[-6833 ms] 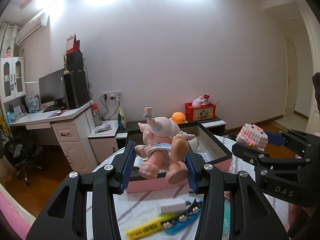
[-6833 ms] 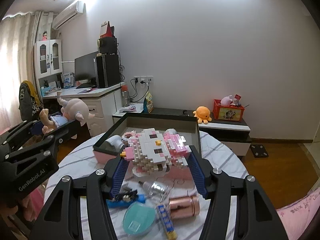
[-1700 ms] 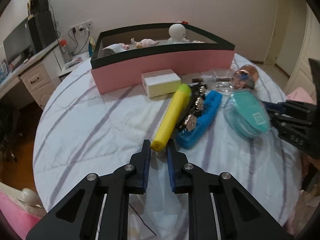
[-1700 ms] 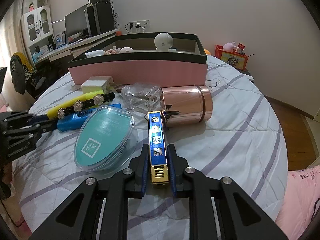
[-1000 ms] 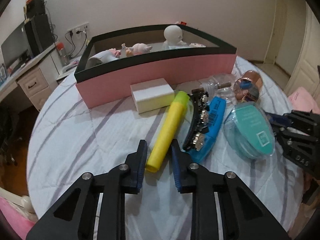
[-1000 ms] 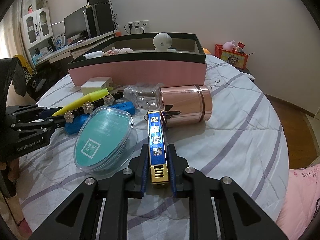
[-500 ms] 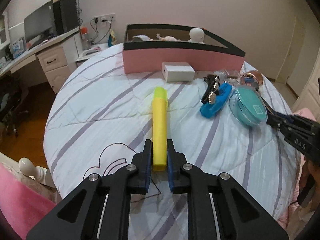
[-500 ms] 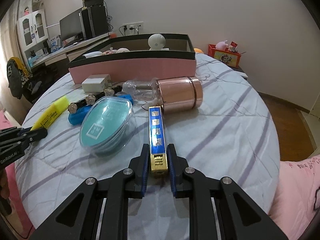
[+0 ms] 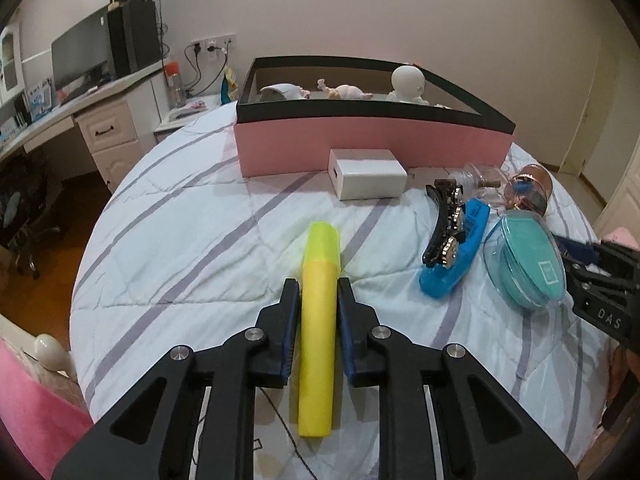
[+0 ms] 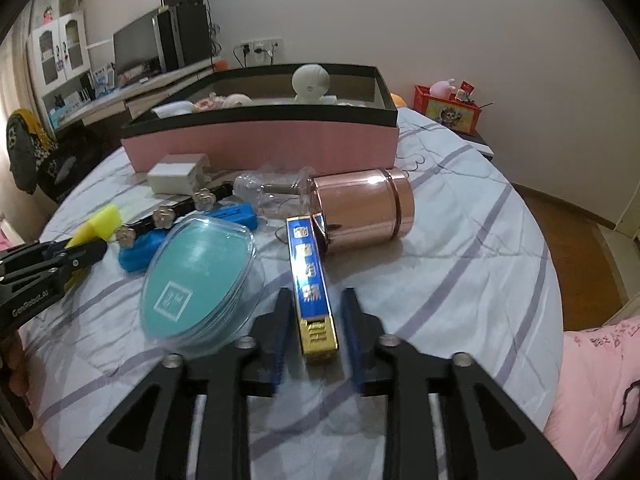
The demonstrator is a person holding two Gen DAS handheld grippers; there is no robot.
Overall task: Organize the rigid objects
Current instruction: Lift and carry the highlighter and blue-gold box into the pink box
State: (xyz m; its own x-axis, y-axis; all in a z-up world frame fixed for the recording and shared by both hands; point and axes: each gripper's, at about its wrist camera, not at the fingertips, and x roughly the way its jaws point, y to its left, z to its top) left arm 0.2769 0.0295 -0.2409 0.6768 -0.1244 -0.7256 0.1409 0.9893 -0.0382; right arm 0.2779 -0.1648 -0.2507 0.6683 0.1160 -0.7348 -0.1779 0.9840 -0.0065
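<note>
My left gripper (image 9: 318, 286) is shut on a yellow highlighter (image 9: 318, 320), which points toward the pink box (image 9: 372, 144) with the black rim. The same gripper shows at the left edge of the right wrist view (image 10: 80, 252) with the highlighter's yellow cap (image 10: 100, 222) sticking out. My right gripper (image 10: 316, 294) has its jaws opening around a blue and gold bar (image 10: 310, 272) that lies on the striped cloth. A gap shows between the bar and the right finger. Figurines sit inside the box.
On the cloth lie a white adapter box (image 9: 368, 180), a black flower hair clip (image 9: 444, 224) on a blue object (image 9: 456, 256), a teal oval case (image 10: 196, 276), a clear bottle (image 10: 272, 192) and a copper tin (image 10: 360, 208). The round table's edge (image 9: 84, 280) drops off at left.
The left gripper closed on the highlighter and carried it away from the hair clip. The right gripper's jaws have spread off the blue and gold bar, which stays between them.
</note>
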